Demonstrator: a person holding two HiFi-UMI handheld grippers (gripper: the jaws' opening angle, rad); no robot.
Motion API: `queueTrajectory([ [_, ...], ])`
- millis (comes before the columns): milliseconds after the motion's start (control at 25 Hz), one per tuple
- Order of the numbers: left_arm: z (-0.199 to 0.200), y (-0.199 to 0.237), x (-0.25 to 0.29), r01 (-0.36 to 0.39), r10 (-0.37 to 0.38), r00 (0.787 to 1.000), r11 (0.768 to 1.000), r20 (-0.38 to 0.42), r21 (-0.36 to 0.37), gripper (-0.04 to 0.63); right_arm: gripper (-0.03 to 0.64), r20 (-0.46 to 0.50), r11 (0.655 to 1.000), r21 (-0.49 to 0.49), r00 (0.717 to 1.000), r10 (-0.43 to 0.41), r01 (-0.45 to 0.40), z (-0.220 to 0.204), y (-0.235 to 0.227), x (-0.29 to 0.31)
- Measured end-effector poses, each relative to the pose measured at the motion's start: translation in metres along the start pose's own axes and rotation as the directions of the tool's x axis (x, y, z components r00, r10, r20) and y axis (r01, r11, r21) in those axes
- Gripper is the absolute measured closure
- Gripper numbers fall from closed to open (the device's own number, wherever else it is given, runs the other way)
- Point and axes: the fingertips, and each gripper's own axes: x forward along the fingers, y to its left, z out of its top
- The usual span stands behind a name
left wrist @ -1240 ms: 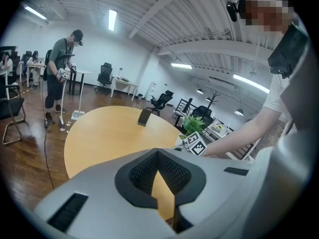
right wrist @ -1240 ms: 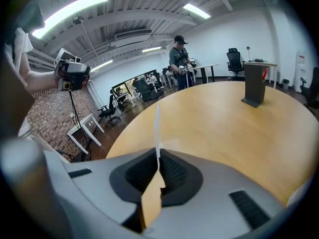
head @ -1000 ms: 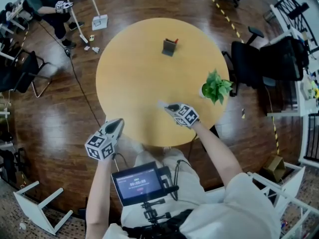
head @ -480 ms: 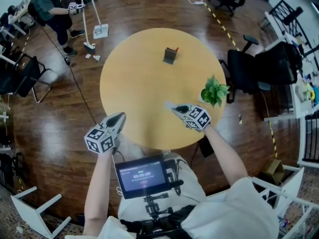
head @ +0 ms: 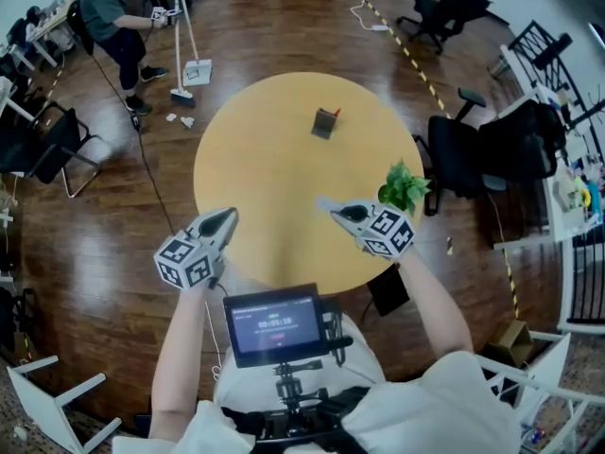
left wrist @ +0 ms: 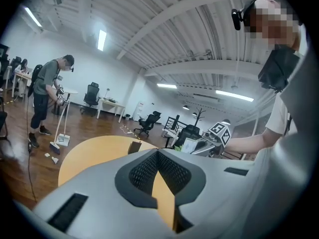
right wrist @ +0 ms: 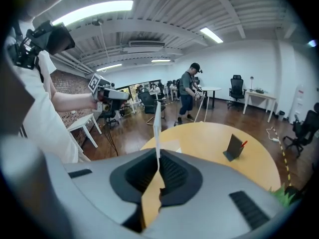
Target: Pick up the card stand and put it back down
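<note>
Left gripper (head: 226, 219) closed, nothing held, near-left surface (head: 255, 159) rim. Card stand (head: 324, 122) upright, far side, untouched, red bit at right edge. Right gripper (head: 337, 207) clamped on thin white card (right wrist: 157, 123). Plant (head: 404, 185) at right rim.

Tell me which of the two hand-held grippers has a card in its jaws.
The right hand-held gripper: a thin white card stands edge-on, pinched between its shut jaws. The left hand-held gripper has nothing between its jaws.

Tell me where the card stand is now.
In the head view, the card stand sits on the round table, far side, left of the potted plant.
</note>
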Motion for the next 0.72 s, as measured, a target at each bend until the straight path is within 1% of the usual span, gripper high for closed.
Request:
queueTrajectory([
  [80, 0.008, 0.001, -0.004, 0.009, -0.010, 1.000, 1.000, 0.022, 0.011, 0.599, 0.588, 0.012, 1.000, -0.002, 1.000, 0.011, -0.011, 0.011, 0.005, -0.008],
  [240, 0.017, 0.002, -0.013, 0.019, -0.021, 0.998, 0.999, 0.057, 0.038, 0.598, 0.588, 0.001, 0.998, -0.020, 0.998, 0.061, -0.061, 0.026, 0.018, -0.019],
  [440, 0.022, -0.001, -0.015, 0.021, -0.023, 0.998, 0.999, 0.053, 0.049, 0.598, 0.588, -0.025, 0.991, -0.071, 0.994, 0.108, -0.110, 0.037, 0.029, -0.028],
  [720, 0.024, 0.003, -0.020, 0.005, -0.008, 0.998, 0.999, 0.055, 0.042, 0.598, 0.588, -0.012, 0.989, -0.089, 0.993, 0.116, -0.116, 0.043, 0.037, -0.029],
])
